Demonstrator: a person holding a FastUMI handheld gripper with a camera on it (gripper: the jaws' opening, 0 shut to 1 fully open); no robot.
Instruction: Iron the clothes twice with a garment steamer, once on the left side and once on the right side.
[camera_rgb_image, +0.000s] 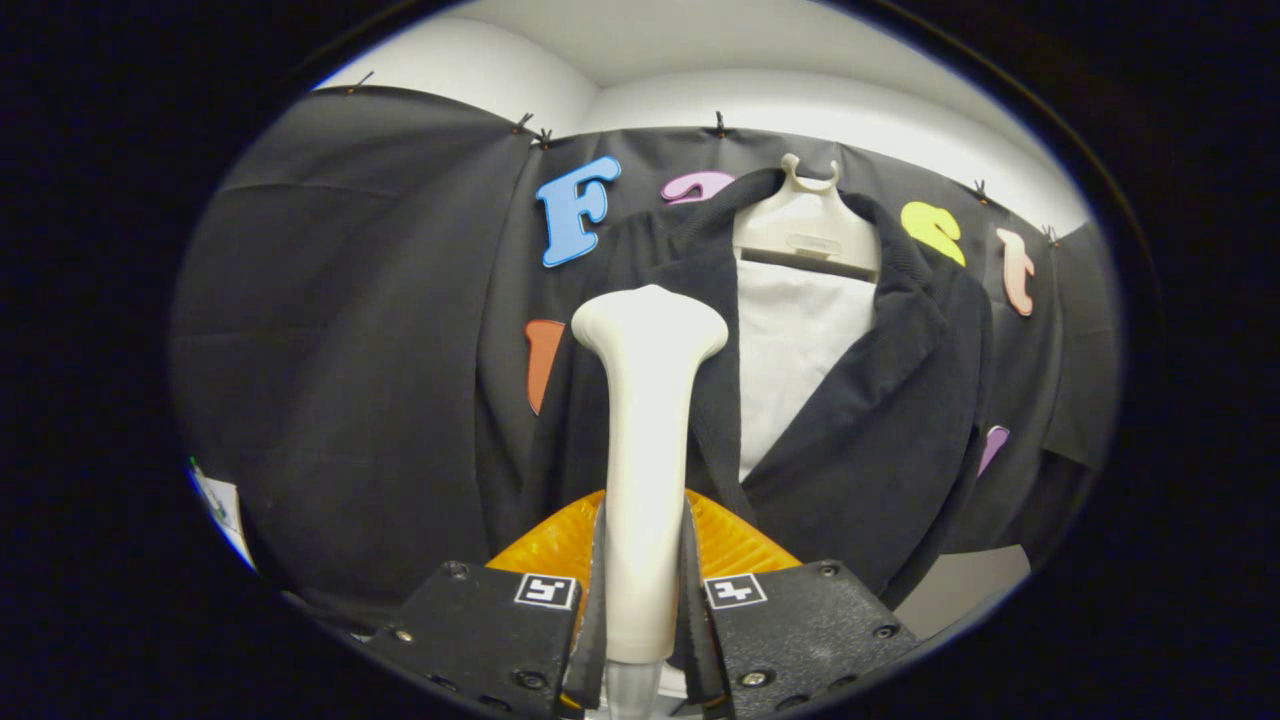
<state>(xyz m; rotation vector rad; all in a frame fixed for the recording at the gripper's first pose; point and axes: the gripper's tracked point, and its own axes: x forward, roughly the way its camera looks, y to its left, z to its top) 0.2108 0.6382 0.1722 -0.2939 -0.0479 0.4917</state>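
Nearest, the gripper (645, 600) is clamped on the garment steamer (645, 440), both fingers (598, 590) pressing the lower handle from either side, so the tool stands up between them and rises just ahead, its flared head pointing toward the clothes. Grip looks centred and the handle near upright, good; judgement: keep the squeeze firm so the head does not twist, keep the head face flat to the cloth, and run one slow even pass along the garment's one side, then the same on the other. Just behind the handle base sits an orange ribbed part (740, 540), can't tell what it belongs to. Beyond the fingers hangs the dark jacket (880, 420) on a pale hanger (806, 225), front open with a white panel (790, 350) showing inside. Steamer head overlaps the jacket's lapel side nearer the booth's wall (330, 330); contact or a gap, can't tell. Likely working that side first; risk is snagging the lapel edge or swinging the hanger.
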